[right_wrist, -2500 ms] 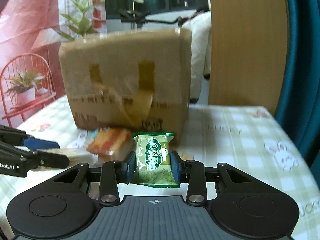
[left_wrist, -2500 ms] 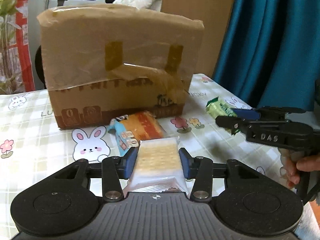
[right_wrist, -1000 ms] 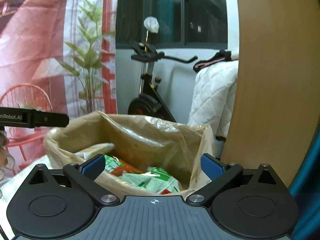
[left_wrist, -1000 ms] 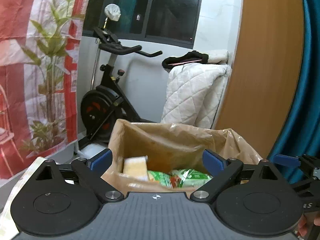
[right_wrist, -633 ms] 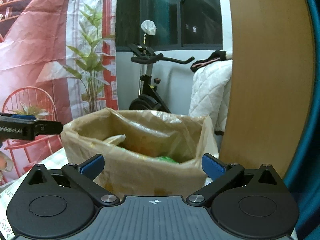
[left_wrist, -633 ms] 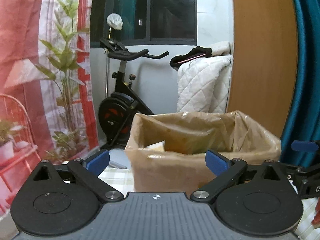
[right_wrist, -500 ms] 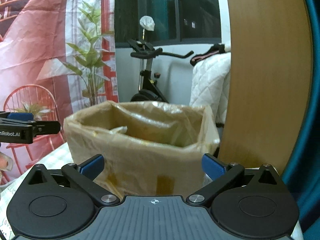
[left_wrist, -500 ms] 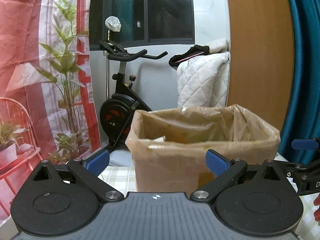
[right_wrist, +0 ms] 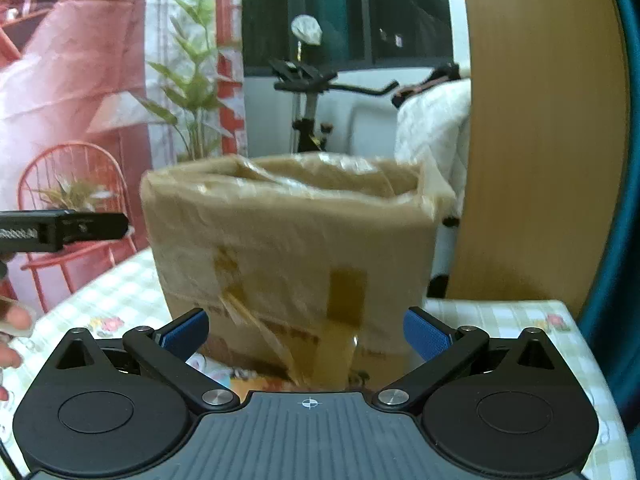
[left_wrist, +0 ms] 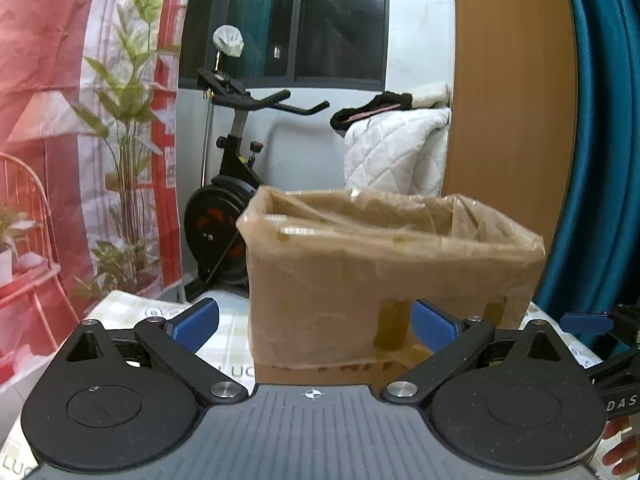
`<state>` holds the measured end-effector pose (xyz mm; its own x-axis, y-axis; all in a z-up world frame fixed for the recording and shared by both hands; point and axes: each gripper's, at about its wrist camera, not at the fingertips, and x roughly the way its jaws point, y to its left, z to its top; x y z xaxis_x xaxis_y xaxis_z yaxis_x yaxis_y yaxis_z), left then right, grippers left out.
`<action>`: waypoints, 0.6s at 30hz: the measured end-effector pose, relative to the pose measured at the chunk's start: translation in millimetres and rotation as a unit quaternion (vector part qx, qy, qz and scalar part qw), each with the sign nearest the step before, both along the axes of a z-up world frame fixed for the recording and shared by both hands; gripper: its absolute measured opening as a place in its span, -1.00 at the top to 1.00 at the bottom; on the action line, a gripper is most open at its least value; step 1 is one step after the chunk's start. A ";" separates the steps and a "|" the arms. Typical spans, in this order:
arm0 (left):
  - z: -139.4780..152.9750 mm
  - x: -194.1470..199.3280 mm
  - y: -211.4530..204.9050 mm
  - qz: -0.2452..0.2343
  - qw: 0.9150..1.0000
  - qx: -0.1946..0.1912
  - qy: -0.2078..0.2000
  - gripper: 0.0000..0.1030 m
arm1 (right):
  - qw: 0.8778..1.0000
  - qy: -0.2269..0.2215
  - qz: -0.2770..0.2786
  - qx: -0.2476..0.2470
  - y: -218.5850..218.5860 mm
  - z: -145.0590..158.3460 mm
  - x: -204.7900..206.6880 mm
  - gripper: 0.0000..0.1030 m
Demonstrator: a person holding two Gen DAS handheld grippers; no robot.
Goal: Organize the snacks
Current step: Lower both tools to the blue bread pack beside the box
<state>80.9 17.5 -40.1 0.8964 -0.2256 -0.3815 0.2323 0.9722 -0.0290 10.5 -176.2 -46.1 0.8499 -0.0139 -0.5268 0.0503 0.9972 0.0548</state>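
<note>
A taped cardboard box [left_wrist: 384, 272] lined with brown plastic stands on the checked tablecloth [left_wrist: 132, 312]. From this height its inside is hidden. My left gripper [left_wrist: 314, 326] is open and empty, facing the box's front wall. My right gripper [right_wrist: 306, 338] is also open and empty, in front of the same box [right_wrist: 288, 252]. A snack packet [right_wrist: 244, 380] peeks out on the cloth just below the box, mostly covered by the right gripper's body. The left gripper's finger [right_wrist: 68, 230] shows at the left edge of the right wrist view.
Beyond the table stand an exercise bike [left_wrist: 232, 184], a white quilt [left_wrist: 396, 152], a wooden panel [left_wrist: 508, 120] and a teal curtain [left_wrist: 604, 160]. A red chair [right_wrist: 72, 200] and a plant backdrop are at left. A person's fingers [right_wrist: 12, 336] hold the left tool.
Both grippers let go of their packets over the box, then drew back and sank. The box's inside, seen from above a second ago, is now out of sight; its front wall fills the views.
</note>
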 end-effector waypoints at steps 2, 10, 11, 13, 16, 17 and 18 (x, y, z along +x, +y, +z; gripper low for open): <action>-7.9 1.1 -2.6 -0.001 1.000 0.009 0.008 -0.99 | 1.000 0.005 -0.001 -0.002 0.2 -9.5 -0.4 -0.99; -35.2 11.4 -6.0 -0.012 0.996 0.042 0.072 -1.00 | 0.998 0.050 -0.006 0.023 -7.4 -35.5 3.5 -0.99; -37.7 12.4 -6.0 -0.013 0.996 0.043 0.078 -1.00 | 0.998 0.060 -0.014 0.021 -8.0 -39.7 3.9 -0.99; -42.6 13.2 -4.9 -0.014 0.995 0.043 0.085 -1.00 | 0.996 0.081 -0.027 0.028 -12.0 -49.1 5.7 -0.99; -50.4 15.0 -3.0 -0.021 0.994 0.039 0.104 -0.99 | 0.993 0.104 -0.028 0.042 -17.5 -63.8 7.5 -0.98; -52.7 15.9 -3.0 -0.025 0.993 0.037 0.111 -0.99 | 0.993 0.108 -0.025 0.038 -16.9 -68.3 7.9 -0.97; -55.9 16.6 -3.5 -0.029 0.992 0.034 0.115 -0.98 | 0.993 0.113 -0.019 0.029 -14.9 -73.3 8.4 -0.96</action>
<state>97.6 14.0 -96.0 0.7694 -0.2414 -0.5914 0.2838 0.9586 -0.0221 18.9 -191.1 -119.4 0.7095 -0.0088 -0.7047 0.1058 0.9899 0.0942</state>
